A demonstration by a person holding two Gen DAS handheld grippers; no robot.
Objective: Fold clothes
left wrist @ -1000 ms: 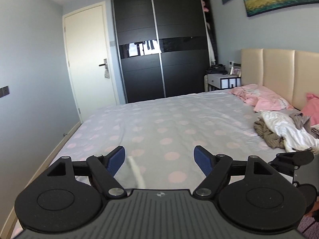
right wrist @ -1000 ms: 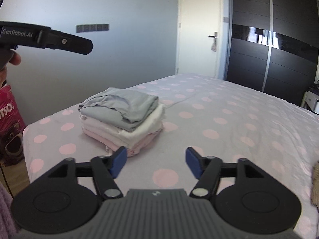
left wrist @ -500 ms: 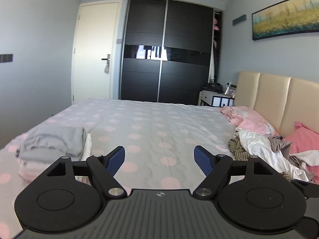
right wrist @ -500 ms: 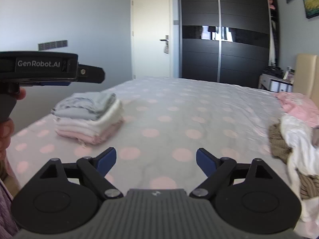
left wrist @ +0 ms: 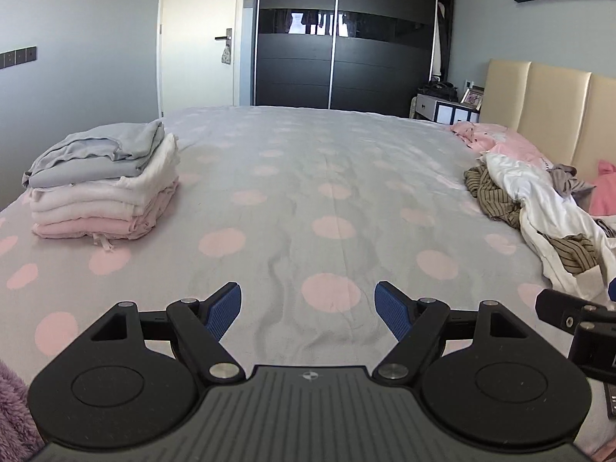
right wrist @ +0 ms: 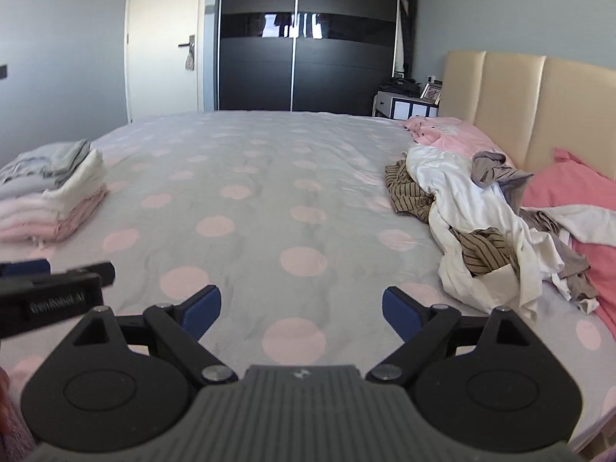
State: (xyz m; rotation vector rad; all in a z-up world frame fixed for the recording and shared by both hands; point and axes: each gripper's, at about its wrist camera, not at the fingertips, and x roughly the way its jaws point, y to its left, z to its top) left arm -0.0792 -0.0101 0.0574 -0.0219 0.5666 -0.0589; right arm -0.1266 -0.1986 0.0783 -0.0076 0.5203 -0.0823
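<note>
**Grey-and-pink stack done, heap still to go**

Grey cotton on top, then white, then pink: the folded stack (left wrist: 104,188) sits on the bed (left wrist: 308,192) w/ its polka-dot sheet, far left from where I hold the rig. I judge that part finished. What's left is the unfolded pile (right wrist: 489,227) on the right near the headboard (right wrist: 539,92): a white piece, a striped brown one, grey and pink bits, all tangled. So I'd call it roughly halfway, maybe more.

Left hand-held gripper (left wrist: 308,310) has jaws wide apart, nothing btwn them, over bare sheet. Right hand-held gripper (right wrist: 302,310) same: apart, empty, and nearer the pile.

Hard to tell: how many garments are in the heap, since they overlap and the frame edge cuts it off. Stack's far side is hidden too, and I can't count its layers exactly.
</note>
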